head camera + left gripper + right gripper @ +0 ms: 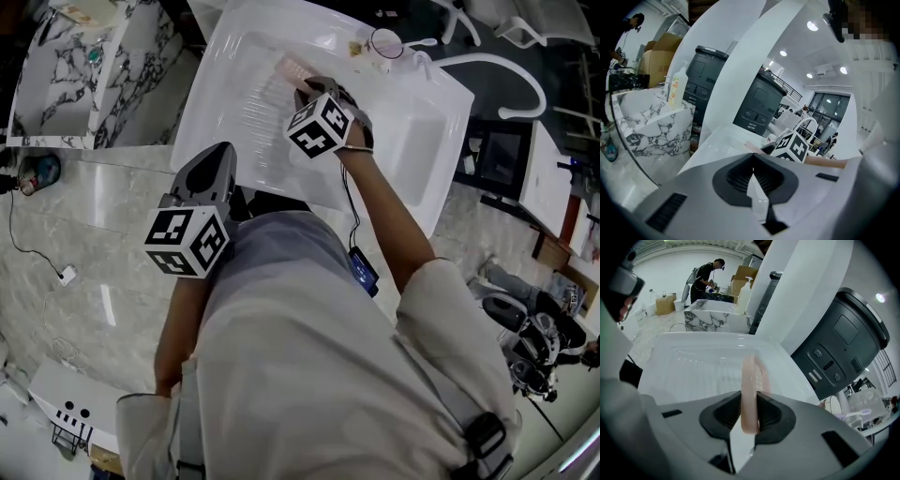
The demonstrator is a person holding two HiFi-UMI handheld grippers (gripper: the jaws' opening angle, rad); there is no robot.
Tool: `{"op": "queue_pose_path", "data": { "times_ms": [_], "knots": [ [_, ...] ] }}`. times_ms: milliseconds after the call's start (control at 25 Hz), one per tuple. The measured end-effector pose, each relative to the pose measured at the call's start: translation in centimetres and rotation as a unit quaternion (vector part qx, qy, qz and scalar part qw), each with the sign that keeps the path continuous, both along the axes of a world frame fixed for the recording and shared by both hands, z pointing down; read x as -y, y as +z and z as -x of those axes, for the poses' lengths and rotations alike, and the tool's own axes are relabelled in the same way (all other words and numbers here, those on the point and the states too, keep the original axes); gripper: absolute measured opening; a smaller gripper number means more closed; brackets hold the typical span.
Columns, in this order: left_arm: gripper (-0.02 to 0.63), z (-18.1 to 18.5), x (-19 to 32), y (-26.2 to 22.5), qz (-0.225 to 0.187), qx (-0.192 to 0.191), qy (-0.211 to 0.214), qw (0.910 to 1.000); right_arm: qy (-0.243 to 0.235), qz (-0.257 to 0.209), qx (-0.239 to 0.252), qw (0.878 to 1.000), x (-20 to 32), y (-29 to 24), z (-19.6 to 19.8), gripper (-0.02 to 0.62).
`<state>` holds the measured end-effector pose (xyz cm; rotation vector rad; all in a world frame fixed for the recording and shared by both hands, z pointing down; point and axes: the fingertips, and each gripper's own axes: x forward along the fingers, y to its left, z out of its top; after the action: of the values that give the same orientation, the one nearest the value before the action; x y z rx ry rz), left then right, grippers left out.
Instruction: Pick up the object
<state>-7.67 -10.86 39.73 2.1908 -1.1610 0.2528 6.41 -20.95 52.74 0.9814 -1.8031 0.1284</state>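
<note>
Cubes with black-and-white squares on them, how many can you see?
2. The near cube is on the left gripper, held low. The far cube is on the right gripper, over the white sink. None looks hidden.

The basin (234,108) is open at upper left; the right tool (307,86) with its pink slab (289,67) fills the middle, tap (534,82) and glass (385,42) crowd the upper right rim

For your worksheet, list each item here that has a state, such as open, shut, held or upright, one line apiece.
left tongs: shut, nothing between them.
right tongs: shut on the pink object.
pink object: held edge-on between the pads, over the white sink.
pump bottle: upright on the marbled counter.
</note>
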Motion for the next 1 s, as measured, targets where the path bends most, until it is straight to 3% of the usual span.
{"op": "queue_pose_path", "data": {
  "times_ms": [1000],
  "knots": [
    [0.006, -1.4, -0.3, 0.9, 0.016, -0.009, 0.001, 0.9998, 0.033, 0.028, 0.075, 0.996, -4.2, -0.6, -0.7, 0.086]
  ]
}}
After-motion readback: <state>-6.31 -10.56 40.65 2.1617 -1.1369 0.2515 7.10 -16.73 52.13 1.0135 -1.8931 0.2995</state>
